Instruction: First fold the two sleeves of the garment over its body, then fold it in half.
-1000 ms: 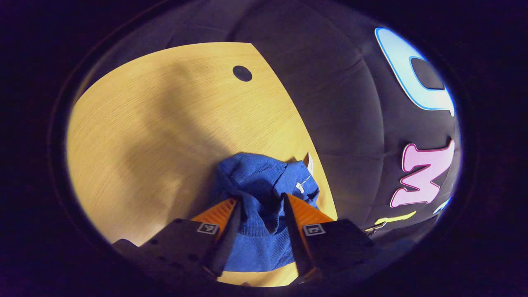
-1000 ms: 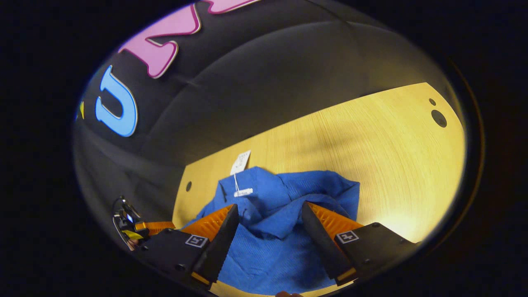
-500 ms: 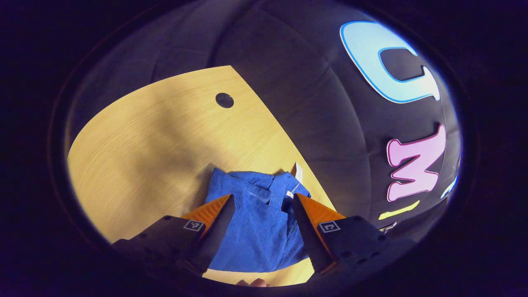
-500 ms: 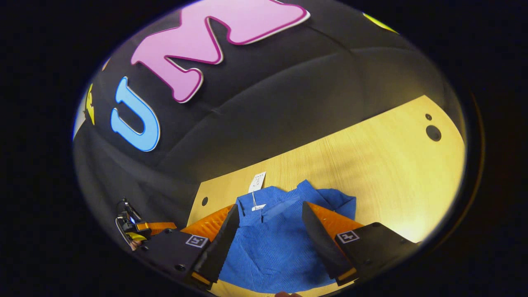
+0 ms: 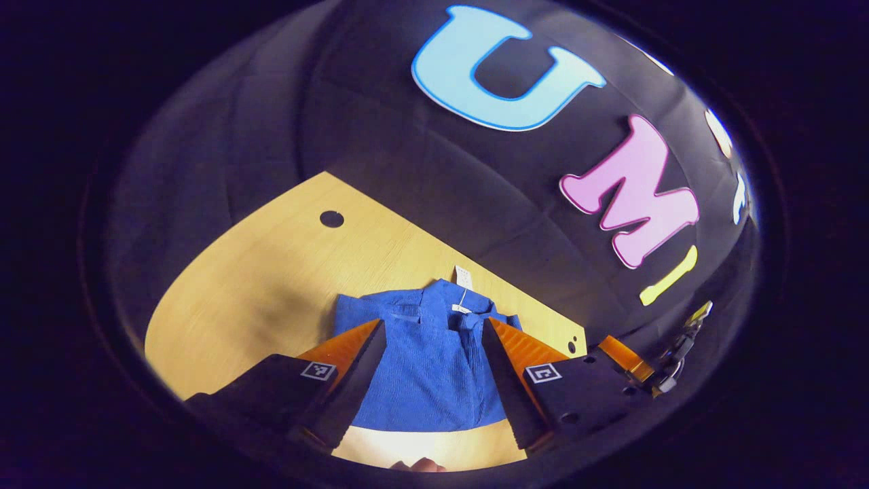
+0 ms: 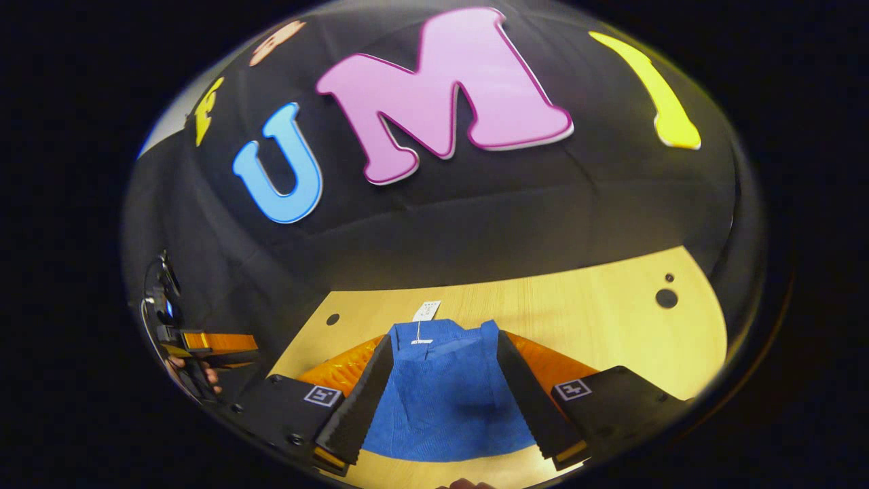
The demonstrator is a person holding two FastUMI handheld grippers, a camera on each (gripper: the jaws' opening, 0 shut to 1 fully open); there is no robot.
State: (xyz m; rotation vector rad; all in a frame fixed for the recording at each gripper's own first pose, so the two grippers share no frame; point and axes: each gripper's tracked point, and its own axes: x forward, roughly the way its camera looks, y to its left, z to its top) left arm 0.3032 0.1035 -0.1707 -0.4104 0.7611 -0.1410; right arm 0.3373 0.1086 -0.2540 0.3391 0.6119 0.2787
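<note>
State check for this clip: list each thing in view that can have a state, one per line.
blue garment: lying flat on the table, folded into a compact rectangle, no sleeve sticking out, held by neither gripper
paper tag: lying on the table past the collar, on its string
left gripper: open, fingers apart above the garment
right gripper: open, fingers apart above the garment
table: garment resting on it

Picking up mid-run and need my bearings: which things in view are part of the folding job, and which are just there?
Part of the job:
- blue garment, lying in a compact rectangle on the table
- left gripper, fingers apart above it
- right gripper, fingers apart above it

Just there:
- wooden table
- white hang tag at the garment's collar
</note>
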